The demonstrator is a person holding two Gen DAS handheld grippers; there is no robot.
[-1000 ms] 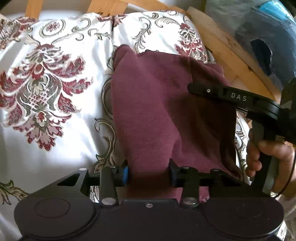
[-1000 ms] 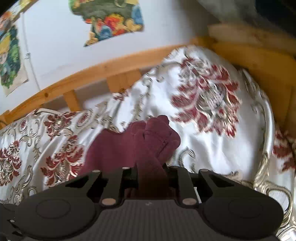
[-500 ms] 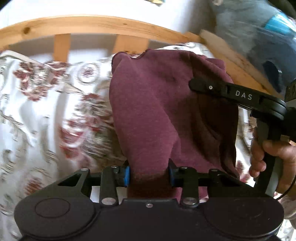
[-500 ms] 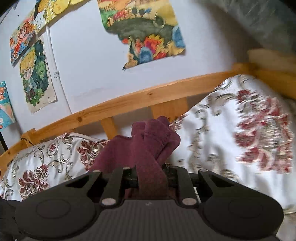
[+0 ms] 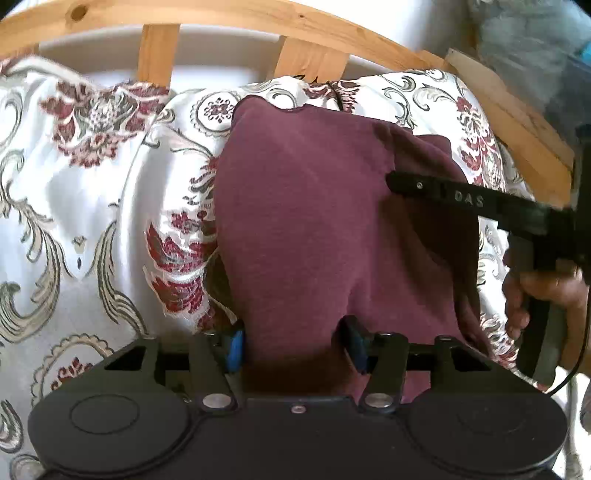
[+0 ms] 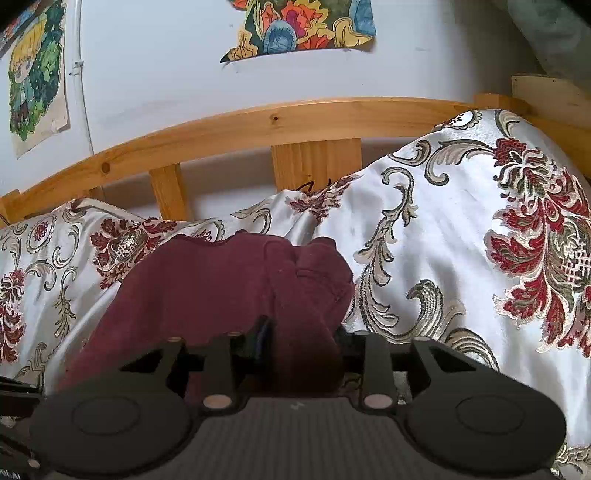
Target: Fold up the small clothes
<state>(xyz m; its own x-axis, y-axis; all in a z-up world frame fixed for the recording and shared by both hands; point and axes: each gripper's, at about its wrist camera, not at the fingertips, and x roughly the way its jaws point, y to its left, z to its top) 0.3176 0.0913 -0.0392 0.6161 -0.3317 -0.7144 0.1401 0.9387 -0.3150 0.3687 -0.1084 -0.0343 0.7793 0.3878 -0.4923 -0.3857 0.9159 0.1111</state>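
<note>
Item: maroon garment (image 5: 314, 221), soft knit, lying draped over a white bedspread (image 5: 85, 206) patterned with red and grey-green floral scrolls. Its far edge reaches toward the wooden bed rail (image 5: 221, 14); its near edge runs down between the jaws of both tools.

Left gripper (image 5: 295, 345): angled down over the cloth, near edge of the garment between its blue-padded fingers (image 5: 234, 349). Jaws are opening; a gap shows beside the right finger, and the pads no longer pinch the fabric.

Right gripper (image 6: 301, 343): seen in the left view as a black bar entering from the right, its tip over the garment's right fold. The person's right hand (image 5: 535, 295) wraps the handle, fingers curled round the grip, at the right edge of the bed. In its own view a bunched fold of the garment sits between the jaws, which are opening; the cloth fills most of the gap, pads loosened.

Background: pale wall (image 6: 184, 74) beyond the rail, with colourful cartoon posters (image 6: 303, 29) stuck to it.
</note>
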